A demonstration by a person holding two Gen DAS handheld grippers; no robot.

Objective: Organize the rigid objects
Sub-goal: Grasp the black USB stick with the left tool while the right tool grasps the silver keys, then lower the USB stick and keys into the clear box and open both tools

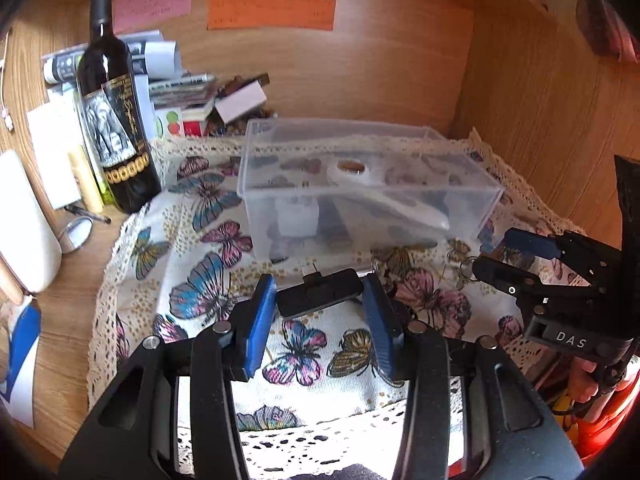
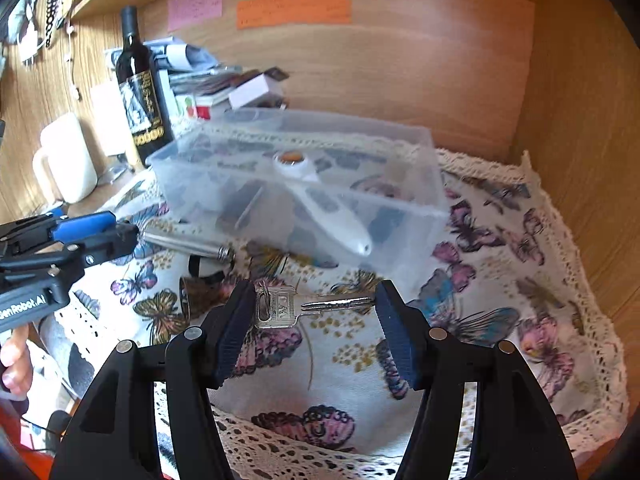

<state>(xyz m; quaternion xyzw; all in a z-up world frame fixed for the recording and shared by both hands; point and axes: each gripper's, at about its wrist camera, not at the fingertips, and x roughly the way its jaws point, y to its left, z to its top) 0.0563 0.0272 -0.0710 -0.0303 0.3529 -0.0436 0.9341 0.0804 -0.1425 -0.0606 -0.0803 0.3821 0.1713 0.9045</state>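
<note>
The right gripper (image 1: pixel 494 256) is showing "DAS" in pale letters on its dark body. The left gripper (image 2: pixel 120 236) is carrying "GenRobot.AI" along its side, the first letter partly cut off. The wine bottle's (image 1: pixel 116 120) label and the coloured wall notes (image 1: pixel 271 12) are staying too blurred to read.

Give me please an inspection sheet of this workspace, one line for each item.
Surface: butterfly cloth with lace edge covers the wooden desk.
Job's things: clear box on the cloth, a white handled gadget inside; silver key; small black device; metal cylinder.
Clutter: wine bottle, paper stack, white mug.
Grippers: left tool open around the black device; right tool open, the key between its fingers.
Cables: thin white cable at the left wall.
Surroundings: wooden back panel with coloured notes.
</note>
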